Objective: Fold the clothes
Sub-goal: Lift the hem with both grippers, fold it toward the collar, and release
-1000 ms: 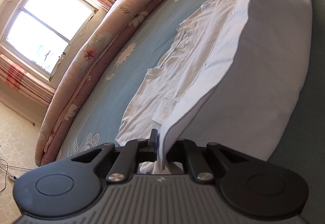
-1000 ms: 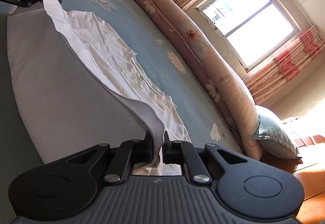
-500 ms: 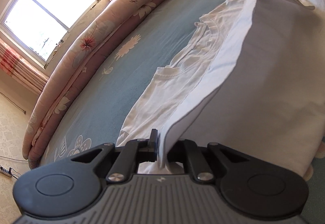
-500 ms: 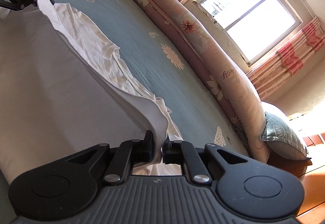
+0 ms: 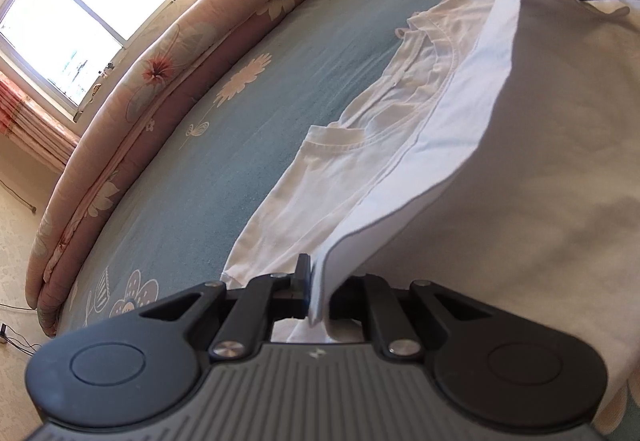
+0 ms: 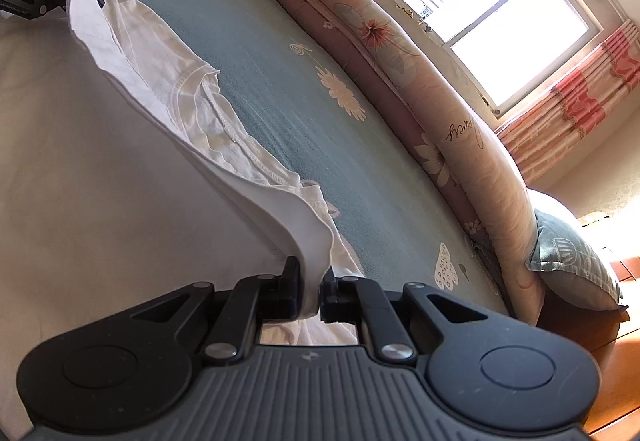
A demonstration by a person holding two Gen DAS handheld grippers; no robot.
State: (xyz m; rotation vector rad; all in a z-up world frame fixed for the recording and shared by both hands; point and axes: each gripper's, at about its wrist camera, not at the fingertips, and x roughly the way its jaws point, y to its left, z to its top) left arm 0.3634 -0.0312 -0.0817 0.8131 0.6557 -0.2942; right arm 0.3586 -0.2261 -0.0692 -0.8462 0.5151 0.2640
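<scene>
holding one edge of the white cotton t-shirt (image 5: 532,161) up over the blue flowered bed sheet (image 5: 256,145), the left tongs (image 5: 314,291) and right tongs (image 6: 310,291) pinch it tight; its collar end probably lies flat.

The bed (image 5: 248,145) is covered by a blue-green sheet printed with pale flowers. A white T-shirt (image 5: 344,169) is spread on it, partly lifted, and a rolled pink floral quilt (image 6: 404,53) is laid along its far edge.
</scene>
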